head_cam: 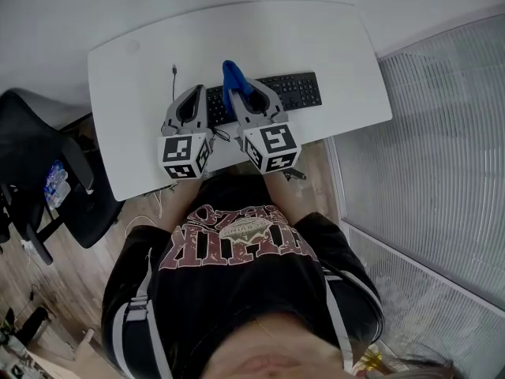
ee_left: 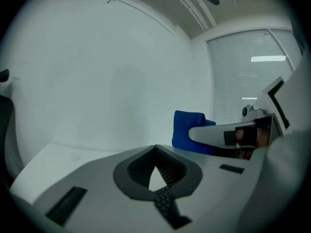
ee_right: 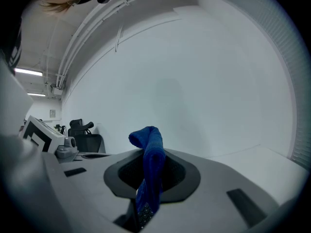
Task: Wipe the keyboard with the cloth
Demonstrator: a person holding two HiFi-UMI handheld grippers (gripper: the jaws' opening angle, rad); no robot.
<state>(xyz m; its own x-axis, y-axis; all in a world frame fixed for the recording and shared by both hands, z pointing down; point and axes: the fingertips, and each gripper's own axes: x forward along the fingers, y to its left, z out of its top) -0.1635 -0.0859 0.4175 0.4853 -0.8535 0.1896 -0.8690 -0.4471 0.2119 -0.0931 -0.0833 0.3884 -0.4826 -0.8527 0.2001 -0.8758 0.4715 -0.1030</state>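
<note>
Head view shows a flat black computer keyboard (head_cam: pixel 293 91) lying on a white rounded desk (head_cam: pixel 316 38), with a black office chair (head_cam: pixel 39 133) beside the desk's left end. Both grippers hang over the keyboard's left half, side by side. The right gripper (ee_right: pixel 154 155) has its jaws clamped on a folded blue cloth (ee_right: pixel 149 139), which sticks up past the tips and hangs down toward the keys. In the left gripper view, the left gripper (ee_left: pixel 155 150) has its jaw tips pressed together with nothing held, keyboard keys visible just beneath them.
</note>
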